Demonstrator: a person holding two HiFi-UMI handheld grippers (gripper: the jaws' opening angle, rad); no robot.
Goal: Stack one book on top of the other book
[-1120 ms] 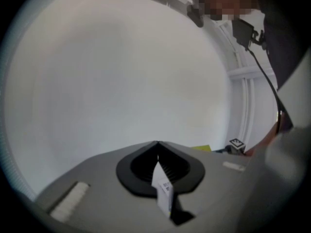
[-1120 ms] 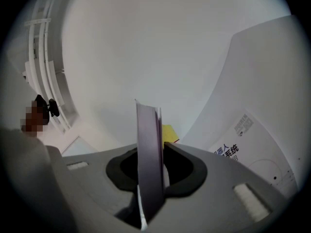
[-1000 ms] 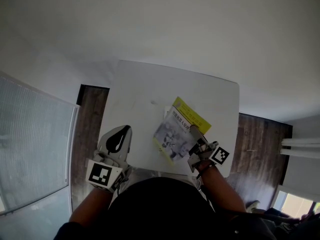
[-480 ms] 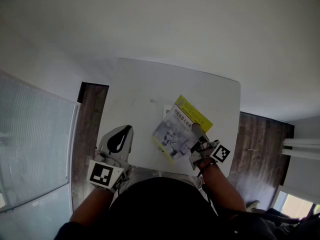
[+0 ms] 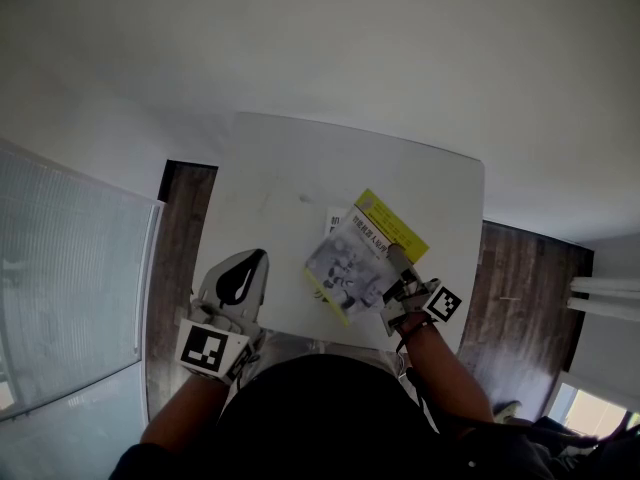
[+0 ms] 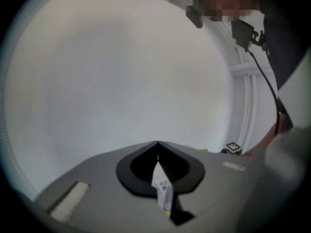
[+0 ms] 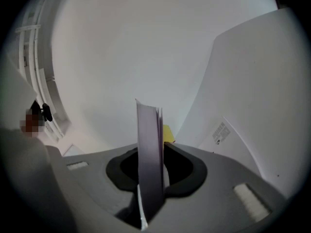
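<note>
Pinching grey book point(image 5: 345, 263) in right claw point(image 5: 392, 260) over yellow book point(image 5: 396, 224), white table point(image 5: 300, 158) beneath, left claw point(image 5: 250, 264) pressed together alongside

White table point(image 5: 300, 158); yellow book point(image 5: 403, 228) flat on it

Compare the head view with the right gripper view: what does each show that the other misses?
Only the head view: the whole white table, the left gripper at its near edge, and the grey book cover-up, overlapping a yellow book. Only the right gripper view: the right gripper with its jaws closed on the grey book's page edge. Both: the grey book and some yellow beyond it.
</note>
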